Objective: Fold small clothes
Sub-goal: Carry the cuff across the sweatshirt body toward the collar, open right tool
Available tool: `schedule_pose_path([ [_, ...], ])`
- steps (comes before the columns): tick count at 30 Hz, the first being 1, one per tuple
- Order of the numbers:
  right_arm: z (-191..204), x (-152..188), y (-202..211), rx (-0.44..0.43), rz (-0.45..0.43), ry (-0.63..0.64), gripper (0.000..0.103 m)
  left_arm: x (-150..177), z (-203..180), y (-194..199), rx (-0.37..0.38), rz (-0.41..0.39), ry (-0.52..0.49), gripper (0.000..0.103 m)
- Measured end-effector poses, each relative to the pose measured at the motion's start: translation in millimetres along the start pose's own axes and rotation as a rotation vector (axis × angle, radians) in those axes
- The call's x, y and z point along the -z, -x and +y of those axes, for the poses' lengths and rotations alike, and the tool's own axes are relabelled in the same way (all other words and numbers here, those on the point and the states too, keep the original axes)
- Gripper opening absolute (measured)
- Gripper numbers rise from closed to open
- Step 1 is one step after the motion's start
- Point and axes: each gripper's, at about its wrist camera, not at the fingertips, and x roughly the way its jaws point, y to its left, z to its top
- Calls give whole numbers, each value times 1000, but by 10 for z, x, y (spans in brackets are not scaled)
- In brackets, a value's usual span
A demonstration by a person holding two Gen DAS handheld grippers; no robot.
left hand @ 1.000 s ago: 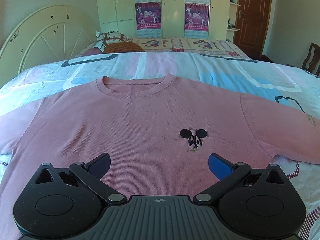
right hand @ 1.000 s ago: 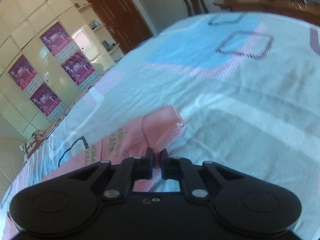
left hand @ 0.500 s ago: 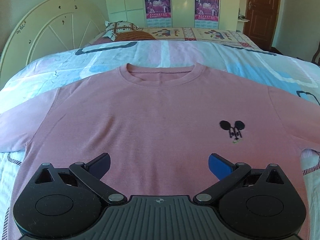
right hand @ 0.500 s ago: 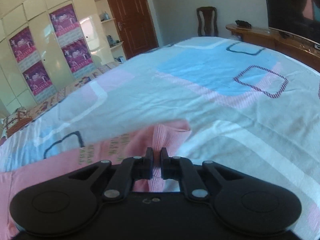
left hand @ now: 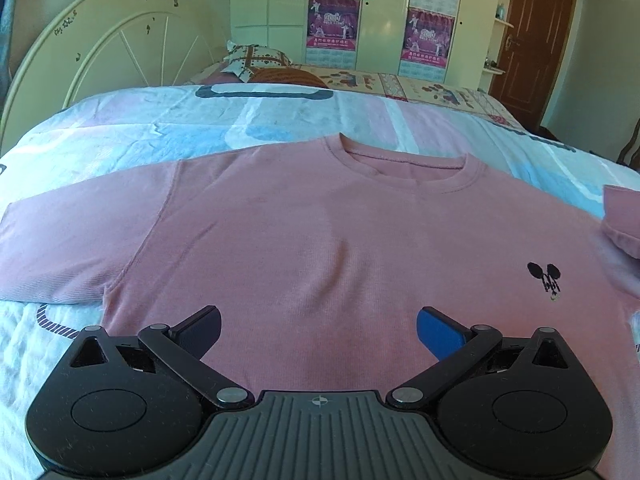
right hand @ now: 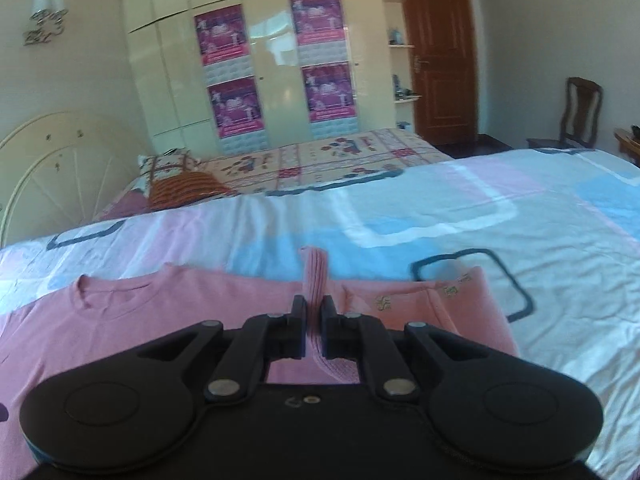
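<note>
A small pink long-sleeved shirt (left hand: pixel 320 232) lies face up on the bed, with a round collar (left hand: pixel 400 162) and a black mouse logo (left hand: pixel 545 276). My left gripper (left hand: pixel 319 330) is open and empty, hovering over the shirt's lower chest. My right gripper (right hand: pixel 314 312) is shut on the shirt's right sleeve cuff (right hand: pixel 316 276), which stands up between the fingers. The sleeve (right hand: pixel 440 312) is lifted and drawn in over the shirt body (right hand: pixel 160 312). That folded sleeve shows at the right edge of the left wrist view (left hand: pixel 622 216).
The bed cover (right hand: pixel 480 220) has white, blue and pink patches. A cream headboard (left hand: pixel 108 52) stands at the left. A second bed with pillows (right hand: pixel 180 180), a wardrobe with posters (right hand: pixel 272 60), a brown door (right hand: pixel 440 64) and a chair (right hand: pixel 580 108) lie beyond.
My right gripper has carried the sleeve cuff up and leftward over the shirt, swinging its view toward the wardrobe. My left gripper has shifted left across the shirt, still open.
</note>
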Motion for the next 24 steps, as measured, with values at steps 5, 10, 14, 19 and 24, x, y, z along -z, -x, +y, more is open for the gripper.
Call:
schedule_pose_path([
  [5, 805, 144, -155, -113, 45, 116, 7, 58, 360, 30, 21, -4, 35, 103],
  [10, 1392, 361, -246, -203, 97, 194, 7, 62, 640, 31, 35, -5, 65, 102],
  [14, 1716, 554, -295, -270, 137, 219, 7, 42, 754, -18, 36, 0, 69, 102],
  [19, 1880, 723, -364, -266, 207, 280, 27, -14, 669, -109, 83, 2, 62, 103],
  [24, 1439, 535, -49, -215, 90, 136, 30, -165, 228, -338, 234, 22, 59, 103],
])
